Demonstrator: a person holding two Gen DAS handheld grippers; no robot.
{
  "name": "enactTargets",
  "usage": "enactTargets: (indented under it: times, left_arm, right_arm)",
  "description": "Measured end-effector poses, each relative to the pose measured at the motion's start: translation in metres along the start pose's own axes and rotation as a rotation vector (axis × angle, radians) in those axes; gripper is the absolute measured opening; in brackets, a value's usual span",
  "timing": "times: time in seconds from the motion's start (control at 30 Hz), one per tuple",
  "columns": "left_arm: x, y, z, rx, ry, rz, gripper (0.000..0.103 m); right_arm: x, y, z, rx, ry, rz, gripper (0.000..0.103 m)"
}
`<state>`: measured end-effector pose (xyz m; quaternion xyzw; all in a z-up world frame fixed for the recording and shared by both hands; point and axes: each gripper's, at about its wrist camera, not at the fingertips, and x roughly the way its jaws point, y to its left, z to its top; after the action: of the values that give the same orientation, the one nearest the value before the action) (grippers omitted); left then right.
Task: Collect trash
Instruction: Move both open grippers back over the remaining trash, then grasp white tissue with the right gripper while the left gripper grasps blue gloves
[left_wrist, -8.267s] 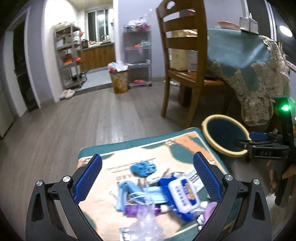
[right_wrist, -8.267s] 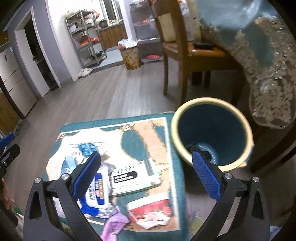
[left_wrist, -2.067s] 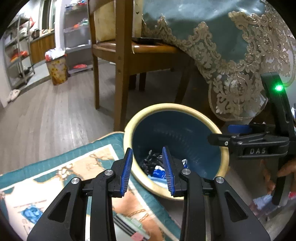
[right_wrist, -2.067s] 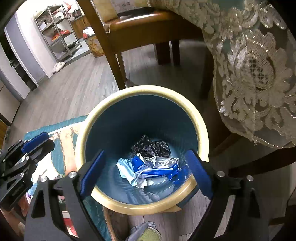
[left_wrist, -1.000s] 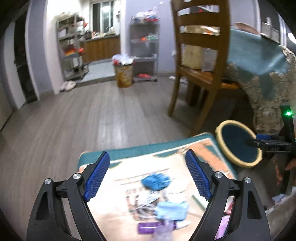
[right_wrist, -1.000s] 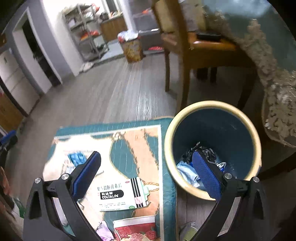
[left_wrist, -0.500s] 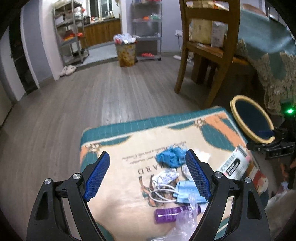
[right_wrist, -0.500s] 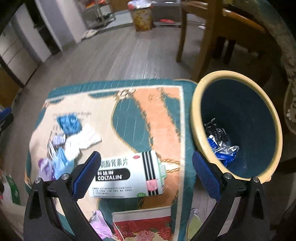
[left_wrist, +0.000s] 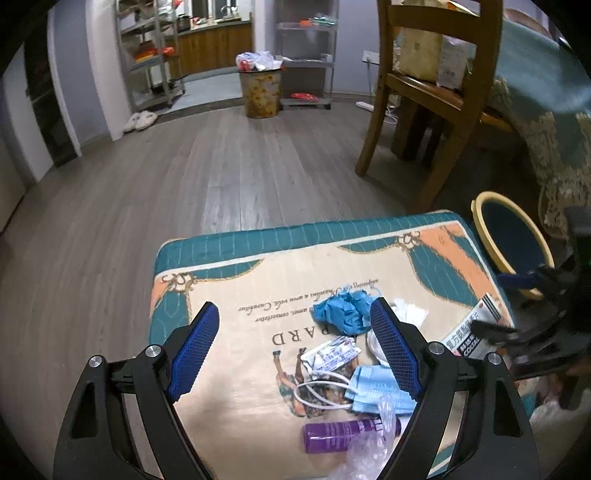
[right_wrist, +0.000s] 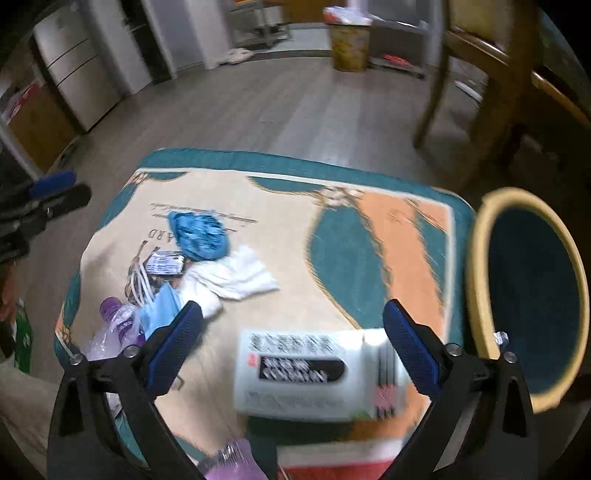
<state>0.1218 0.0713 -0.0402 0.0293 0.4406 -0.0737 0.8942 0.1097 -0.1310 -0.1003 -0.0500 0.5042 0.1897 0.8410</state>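
Trash lies on a teal and cream mat (left_wrist: 258, 280). A crumpled blue glove (left_wrist: 341, 310), a foil sachet (left_wrist: 330, 356), a blue face mask (left_wrist: 376, 387), a purple tube (left_wrist: 332, 437) and clear plastic (left_wrist: 365, 454) lie by my open, empty left gripper (left_wrist: 295, 354). My right gripper (right_wrist: 291, 347) is open and empty above a white medicine box (right_wrist: 317, 373). The glove (right_wrist: 197, 234), white tissue (right_wrist: 236, 277) and mask (right_wrist: 162, 310) show left of it. The yellow-rimmed blue bin (right_wrist: 532, 295) stands right of the mat; it also shows in the left wrist view (left_wrist: 513, 240).
A wooden chair (left_wrist: 436, 92) and a table with a lace-edged teal cloth (left_wrist: 546, 129) stand behind the bin. A red and white packet (right_wrist: 332, 465) and a purple wrapper (right_wrist: 232, 461) lie at the mat's near edge. A full yellow bin (left_wrist: 260, 88) stands far back.
Both grippers have come lower toward the mat. The right gripper has swung left, away from the bin, over the white medicine box. Both stay open.
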Motion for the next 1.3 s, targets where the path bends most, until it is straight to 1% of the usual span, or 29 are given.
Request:
enactTargets:
  times: [0.03, 0.07, 0.13, 0.17, 0.23, 0.27, 0.33, 0.37, 0.43, 0.5, 0.57, 0.63, 0.77, 0.83, 0.9, 0.93, 0.97, 1.03, 1.07, 1.1, 1.17, 1.23, 1.3]
  left_arm:
    - [0.001, 0.001, 0.000, -0.003, 0.002, -0.002, 0.084]
    - [0.002, 0.001, 0.000, -0.001, 0.005, -0.002, 0.084]
    - [0.005, 0.000, 0.000, 0.014, 0.011, 0.004, 0.084]
    - [0.008, 0.000, 0.000, 0.031, 0.014, 0.017, 0.084]
    - [0.012, 0.003, 0.001, 0.037, 0.022, 0.033, 0.084]
    - [0.014, 0.006, 0.001, 0.028, 0.028, 0.035, 0.084]
    - [0.017, 0.012, 0.001, 0.009, 0.035, 0.031, 0.084]
    - [0.020, 0.014, 0.001, 0.004, 0.041, 0.029, 0.084]
    - [0.024, 0.017, 0.001, 0.002, 0.048, 0.035, 0.084]
    - [0.030, 0.019, 0.003, -0.011, 0.054, 0.034, 0.084]
    - [0.036, 0.018, 0.003, -0.024, 0.068, 0.019, 0.084]
    - [0.042, 0.013, 0.002, -0.025, 0.087, -0.001, 0.084]
    - [0.055, -0.006, 0.006, 0.040, 0.114, -0.016, 0.084]
    - [0.062, -0.014, 0.010, 0.040, 0.124, -0.041, 0.084]
    - [0.071, -0.024, 0.011, 0.043, 0.142, -0.075, 0.083]
    - [0.074, -0.028, 0.011, 0.052, 0.151, -0.084, 0.081]
    - [0.081, -0.036, 0.009, 0.080, 0.173, -0.087, 0.078]
    - [0.089, -0.043, 0.005, 0.112, 0.209, -0.077, 0.068]
    - [0.095, -0.045, 0.003, 0.118, 0.237, -0.073, 0.067]
    - [0.100, -0.044, 0.001, 0.114, 0.256, -0.071, 0.063]
    - [0.103, -0.040, 0.001, 0.092, 0.268, -0.065, 0.061]
    - [0.101, -0.033, 0.003, 0.057, 0.251, -0.067, 0.061]
    - [0.099, -0.026, 0.004, 0.018, 0.242, -0.087, 0.061]
  right_arm:
    - [0.007, 0.003, 0.002, -0.009, 0.010, -0.001, 0.079]
    - [0.015, 0.006, 0.005, -0.012, 0.018, 0.002, 0.077]
    - [0.029, 0.010, 0.009, 0.005, 0.031, 0.019, 0.071]
    - [0.036, 0.011, 0.011, 0.017, 0.038, 0.027, 0.070]
    - [0.050, 0.015, 0.015, 0.031, 0.054, 0.049, 0.060]
    - [0.056, 0.018, 0.016, 0.026, 0.068, 0.056, 0.057]
    - [0.065, 0.025, 0.014, -0.001, 0.088, 0.058, 0.041]
    - [0.070, 0.030, 0.012, -0.031, 0.096, 0.055, 0.036]
    - [0.070, 0.036, 0.011, -0.077, 0.090, 0.031, 0.021]
    - [0.063, 0.033, 0.012, -0.067, 0.072, 0.050, 0.006]
    - [0.051, 0.027, 0.015, -0.028, 0.050, 0.058, 0.006]
    - [0.034, 0.017, 0.017, 0.019, 0.050, 0.077, 0.006]
    - [-0.010, -0.002, 0.029, 0.044, 0.053, 0.081, 0.005]
    - [-0.037, -0.012, 0.031, 0.044, 0.026, 0.074, 0.005]
    - [-0.052, -0.021, 0.031, 0.058, -0.003, 0.078, 0.005]
    - [-0.060, -0.027, 0.029, 0.069, -0.021, 0.078, 0.005]
    - [-0.065, -0.031, 0.028, 0.089, -0.042, 0.087, 0.005]
    - [-0.070, -0.042, 0.027, 0.150, -0.069, 0.119, 0.005]
    - [-0.073, -0.048, 0.028, 0.177, -0.079, 0.135, 0.005]
    - [-0.074, -0.050, 0.029, 0.190, -0.091, 0.149, 0.005]
    - [-0.076, -0.051, 0.030, 0.166, -0.103, 0.148, 0.005]
    - [-0.077, -0.053, 0.030, 0.161, -0.102, 0.150, 0.005]
    - [-0.078, -0.058, 0.027, 0.181, -0.099, 0.170, 0.005]
